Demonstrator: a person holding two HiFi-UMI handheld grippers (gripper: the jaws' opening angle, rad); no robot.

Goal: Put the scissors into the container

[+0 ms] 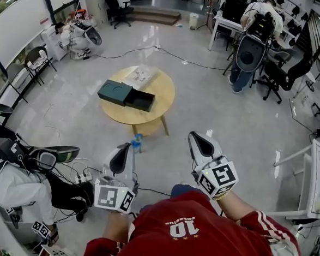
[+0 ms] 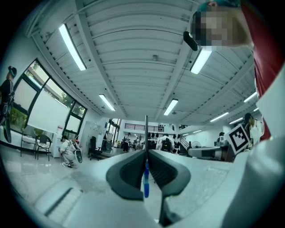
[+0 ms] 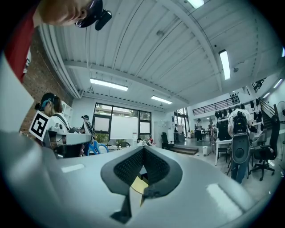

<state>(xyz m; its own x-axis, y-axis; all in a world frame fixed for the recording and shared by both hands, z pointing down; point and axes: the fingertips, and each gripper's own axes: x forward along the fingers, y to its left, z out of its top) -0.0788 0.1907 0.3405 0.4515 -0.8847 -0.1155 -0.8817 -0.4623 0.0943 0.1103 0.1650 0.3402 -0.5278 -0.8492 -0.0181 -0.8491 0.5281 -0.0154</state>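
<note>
A big open lab or workshop hall. The pale polished floor (image 1: 213,102) has cables (image 1: 188,62) trailing across it. A ribbed white ceiling (image 2: 133,53) carries strip lights (image 2: 71,46), and tall windows (image 2: 42,113) run down one side. White desks (image 1: 223,23) and office chairs (image 1: 117,7) line the edges. People (image 1: 254,36) wear bulky recording rigs. One low round tabletop (image 1: 163,94) stands alone mid-floor.

LIGHT: ceiling strips (image 2: 71,46) and windows (image 2: 42,111) are lighting the scene brightly | FLOOR (image 1: 201,94): is gleaming, shadows are falling soft | EDGES: gripper views are bending, darkening | FOCUS: left gripper (image 2: 146,153) is blurring close-up
</note>
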